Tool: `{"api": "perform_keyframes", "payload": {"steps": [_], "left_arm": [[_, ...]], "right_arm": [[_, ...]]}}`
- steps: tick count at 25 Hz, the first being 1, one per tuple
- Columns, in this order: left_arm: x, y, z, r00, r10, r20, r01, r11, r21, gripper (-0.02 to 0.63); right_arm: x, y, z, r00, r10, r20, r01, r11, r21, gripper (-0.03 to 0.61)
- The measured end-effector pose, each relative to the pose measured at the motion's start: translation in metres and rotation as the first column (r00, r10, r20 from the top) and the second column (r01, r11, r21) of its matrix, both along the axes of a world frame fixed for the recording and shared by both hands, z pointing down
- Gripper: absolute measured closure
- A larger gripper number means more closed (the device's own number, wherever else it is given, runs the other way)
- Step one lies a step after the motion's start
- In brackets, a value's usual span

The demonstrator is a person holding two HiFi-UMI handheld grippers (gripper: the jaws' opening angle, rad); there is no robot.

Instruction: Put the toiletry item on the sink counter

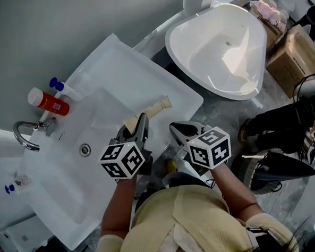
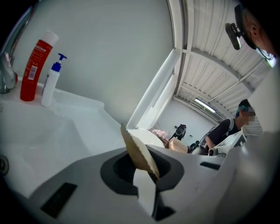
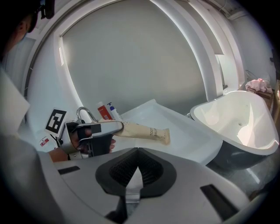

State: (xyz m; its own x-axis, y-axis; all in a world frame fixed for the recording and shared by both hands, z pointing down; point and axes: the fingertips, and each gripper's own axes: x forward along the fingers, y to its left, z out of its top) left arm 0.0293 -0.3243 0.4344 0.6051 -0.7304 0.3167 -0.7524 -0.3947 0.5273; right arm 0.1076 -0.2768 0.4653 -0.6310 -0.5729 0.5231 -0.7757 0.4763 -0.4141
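The toiletry item is a beige sachet-like packet (image 1: 154, 109) with dark print. My left gripper (image 1: 141, 125) is shut on one end of it, and the free end sticks out over the white sink counter (image 1: 130, 68) near the basin's right side. In the left gripper view the packet (image 2: 139, 152) stands edge-on between the jaws of the left gripper (image 2: 151, 176). The right gripper view shows the packet (image 3: 145, 131) held level above the counter (image 3: 183, 131). My right gripper (image 1: 180, 133) (image 3: 133, 180) is shut with nothing in it, just off the counter's near edge.
A red bottle (image 1: 48, 101) and a white bottle with a blue pump (image 1: 65, 89) stand at the counter's back by the chrome faucet (image 1: 26, 132). A white bathtub (image 1: 226, 47) lies to the right, with cardboard boxes (image 1: 295, 51) and another person (image 1: 285, 130) beyond.
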Motion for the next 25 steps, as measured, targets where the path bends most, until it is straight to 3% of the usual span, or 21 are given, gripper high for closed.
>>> {"api": "perform_keyframes", "payload": {"steps": [19,25], "left_arm": [[0.014,-0.025,0.013,1.000,-0.001,0.012,0.001,0.999,-0.045,0.554],[0.019,-0.031,0.021,0.997,0.022,-0.072,-0.031,0.992,-0.123,0.554]], "right_arm": [[0.011,-0.017,0.007,1.000,-0.012,0.009,0.012,1.000,-0.011,0.554],[0.013,-0.021,0.009,1.000,-0.015,0.010,0.015,1.000,-0.017,0.554]]}}
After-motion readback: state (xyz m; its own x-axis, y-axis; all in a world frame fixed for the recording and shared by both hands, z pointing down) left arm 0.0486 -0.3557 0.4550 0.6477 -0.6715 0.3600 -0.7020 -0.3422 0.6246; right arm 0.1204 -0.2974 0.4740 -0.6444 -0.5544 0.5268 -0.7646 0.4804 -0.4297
